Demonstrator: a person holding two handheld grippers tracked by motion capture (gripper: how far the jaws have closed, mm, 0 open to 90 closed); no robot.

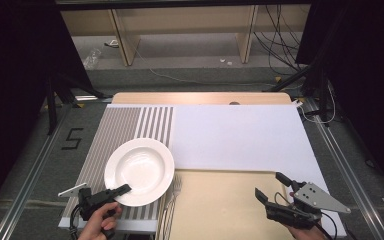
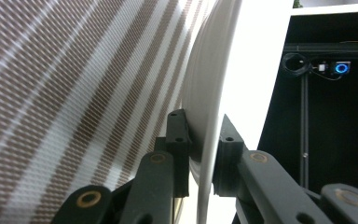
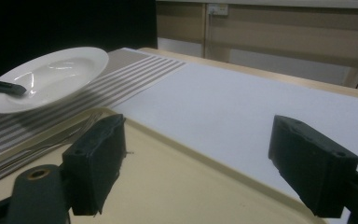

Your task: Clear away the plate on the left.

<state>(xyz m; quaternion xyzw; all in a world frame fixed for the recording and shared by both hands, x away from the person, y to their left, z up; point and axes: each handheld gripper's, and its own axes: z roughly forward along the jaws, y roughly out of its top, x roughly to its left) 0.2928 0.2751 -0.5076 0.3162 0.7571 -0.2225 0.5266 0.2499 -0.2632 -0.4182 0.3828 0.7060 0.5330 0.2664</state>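
- Your left gripper [image 1: 121,190] is clamped on the near rim of the white plate [image 1: 140,171]; one jaw lies over the rim, the other goes under it.
- Left gripper view: the plate's [image 2: 209,93] rim runs edge-on between the two black jaws, both pads pressed against it, one on each face.
- The plate sits just ahead of your left gripper, over the striped placemat [image 1: 117,131]. In the right gripper view its [image 3: 46,77] far edge is raised and it casts a shadow on the stripes, so it is tilted; whether the near edge touches the mat you cannot tell.
- Your left hand [image 1: 100,222] holds the gripper body behind the plate, at the bench's near edge.
- Your right gripper [image 1: 269,186] is released: jaws stand wide apart, nothing between them.
- It hovers over the right part of the beige tray [image 1: 220,210], pointing toward the white sheet [image 1: 240,135] beyond the tray.
- Right gripper view: tray [image 3: 177,186] surface lies below and between the jaws; white sheet [image 3: 242,107] ahead; the plate is far off to the left.
- A fork [image 1: 176,184] lies on the tray's left edge, tines away from you, between the two grippers and just beside the plate's rim.
- The fork [image 3: 74,130] shows just beyond the left-hand jaw in the right gripper view, not touched.
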